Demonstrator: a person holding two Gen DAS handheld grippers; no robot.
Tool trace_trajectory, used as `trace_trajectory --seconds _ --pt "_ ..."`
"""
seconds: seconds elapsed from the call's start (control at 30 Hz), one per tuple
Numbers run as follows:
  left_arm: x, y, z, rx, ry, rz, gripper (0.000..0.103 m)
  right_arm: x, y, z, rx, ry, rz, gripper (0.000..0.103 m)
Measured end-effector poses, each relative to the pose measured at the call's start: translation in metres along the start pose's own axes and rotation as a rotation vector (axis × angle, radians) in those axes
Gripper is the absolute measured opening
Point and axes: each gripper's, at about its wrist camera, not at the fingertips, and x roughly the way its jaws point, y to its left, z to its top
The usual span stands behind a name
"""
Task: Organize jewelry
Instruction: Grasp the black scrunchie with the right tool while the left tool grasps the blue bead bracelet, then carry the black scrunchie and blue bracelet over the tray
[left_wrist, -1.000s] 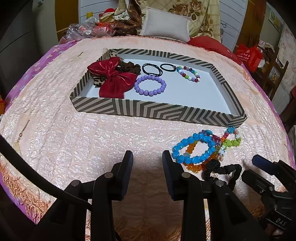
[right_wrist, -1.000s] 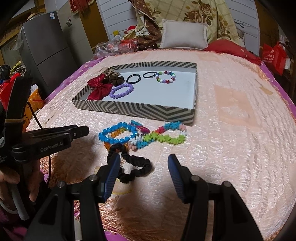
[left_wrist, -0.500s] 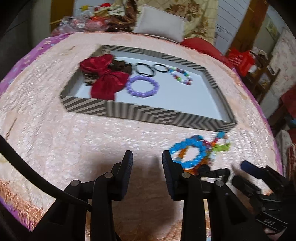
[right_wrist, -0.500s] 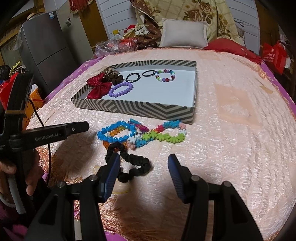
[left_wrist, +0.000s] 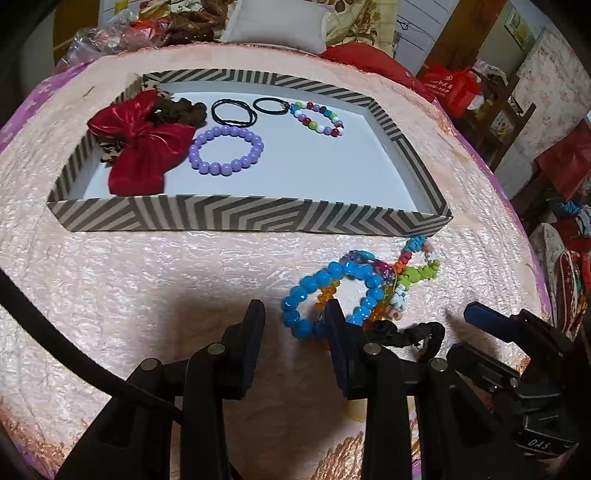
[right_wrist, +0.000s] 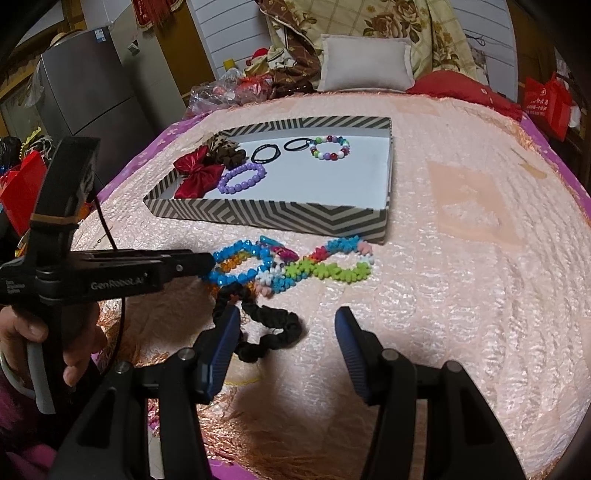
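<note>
A striped box lid (left_wrist: 258, 218) (right_wrist: 280, 216) on the bed holds a red bow (left_wrist: 140, 147), a purple bead bracelet (left_wrist: 225, 149) (right_wrist: 242, 177), black hair ties (left_wrist: 232, 110) and a multicolour bead bracelet (left_wrist: 317, 120). In front of it lie a blue bead bracelet (left_wrist: 325, 295) (right_wrist: 240, 264), an orange one under it, a green and multicolour chain (right_wrist: 325, 269) and a black scrunchie (right_wrist: 266, 325) (left_wrist: 410, 332). My left gripper (left_wrist: 295, 325) is open, its right finger touching the blue bracelet. My right gripper (right_wrist: 286, 325) is open over the scrunchie's right end.
The bed has a pink quilted cover (right_wrist: 461, 277). A white cushion (right_wrist: 365, 62) and piled cloth lie beyond the lid. A grey fridge (right_wrist: 92, 96) stands to the left, red bags (left_wrist: 450, 85) to the right.
My left gripper has moved right and forward to the blue bracelet. My right gripper has stayed put, open.
</note>
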Motion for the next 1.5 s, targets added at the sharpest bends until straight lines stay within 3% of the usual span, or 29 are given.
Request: trace_trajectory --seconds 0.4,0.6,0.83,0.87,0.9,0.93,1.0,1.07,1.2,1.5 --pt "-0.008 0.031 -0.002 -0.049 -0.005 0.167 0.031 0.007 0.009 0.000 -0.066 0.021 0.002 0.054" --pt "-0.013 0.035 -0.007 -0.043 -0.007 0.122 0.031 0.023 0.014 -0.003 -0.103 0.058 -0.032 0.038" --pt "-0.004 0.023 -0.004 0.020 -0.020 0.149 0.037 0.026 0.014 -0.010 -0.152 0.049 -0.074 0.014" --pt "-0.004 0.022 -0.004 0.029 -0.022 0.152 0.036 0.025 0.014 -0.010 -0.152 0.044 -0.075 0.010" --pt "-0.004 0.021 -0.004 0.037 -0.023 0.150 0.026 0.022 0.014 -0.009 -0.152 0.035 -0.074 0.009" --pt "-0.003 0.020 -0.004 0.043 -0.018 0.136 0.011 0.019 0.014 -0.008 -0.151 0.023 -0.069 0.009" --pt "-0.004 0.023 -0.003 0.037 -0.002 0.096 0.008 0.011 0.014 -0.004 -0.145 0.003 -0.064 0.008" --pt "-0.007 0.028 -0.004 0.010 0.005 0.059 0.008 0.002 0.013 0.001 -0.138 -0.021 -0.054 0.008" --pt "-0.020 0.033 -0.007 -0.018 -0.035 0.065 0.007 -0.016 0.014 0.011 -0.113 -0.067 -0.014 0.008" --pt "-0.058 0.021 0.003 0.019 -0.126 0.064 0.007 -0.033 0.023 0.025 -0.110 -0.116 0.035 0.008"
